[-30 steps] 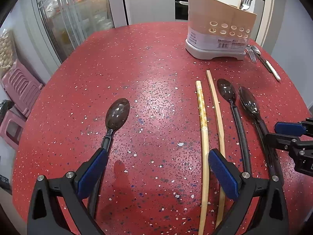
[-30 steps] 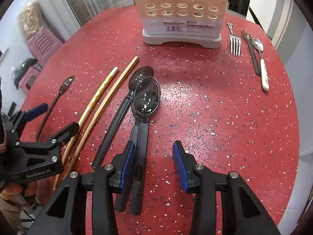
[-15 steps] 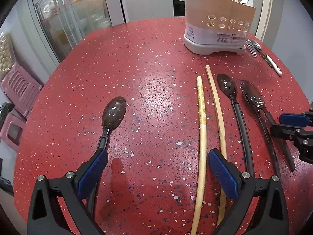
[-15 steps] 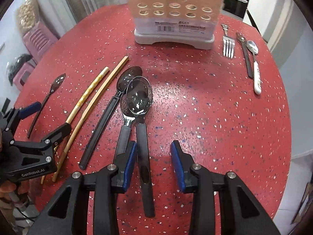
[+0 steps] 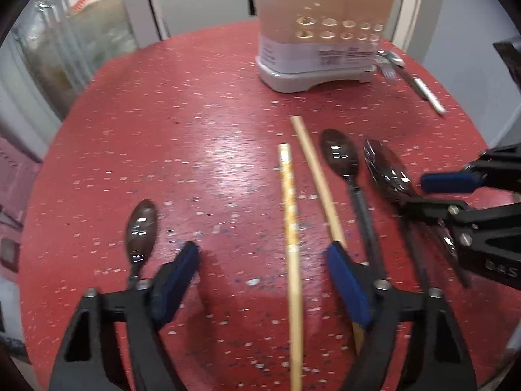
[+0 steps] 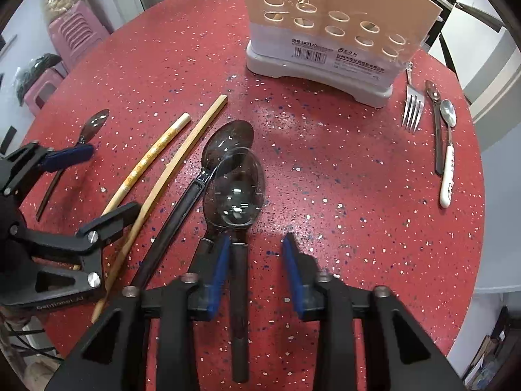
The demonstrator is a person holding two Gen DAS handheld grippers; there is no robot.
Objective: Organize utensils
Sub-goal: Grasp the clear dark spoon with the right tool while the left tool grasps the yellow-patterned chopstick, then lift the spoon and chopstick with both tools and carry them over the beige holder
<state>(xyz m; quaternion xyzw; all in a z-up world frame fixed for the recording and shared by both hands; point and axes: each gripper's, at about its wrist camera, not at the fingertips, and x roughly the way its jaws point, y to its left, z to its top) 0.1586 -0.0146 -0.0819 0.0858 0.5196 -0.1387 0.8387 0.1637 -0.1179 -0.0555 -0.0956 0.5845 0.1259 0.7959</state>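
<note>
On the red speckled table my left gripper straddles a patterned chopstick. Its jaws are closing, and neither pad touches the stick. A plain chopstick runs under its right finger. A small dark spoon lies just to the left. My right gripper is closing around the black handle of a clear-bowled spoon. That handle lies against the left pad, with a gap to the right pad. A second spoon lies under it, and a black-handled spoon lies beside them. The beige utensil holder stands at the far side.
A fork, a brown-handled knife and a white-handled spoon lie right of the holder. Pink stools stand beyond the table's left edge. The two grippers are close together near the spoons.
My left gripper slid right, off the small spoon and over the patterned chopstick, and its jaws narrowed. My right gripper moved forward along the spoon handle, its jaws narrowing around it.
</note>
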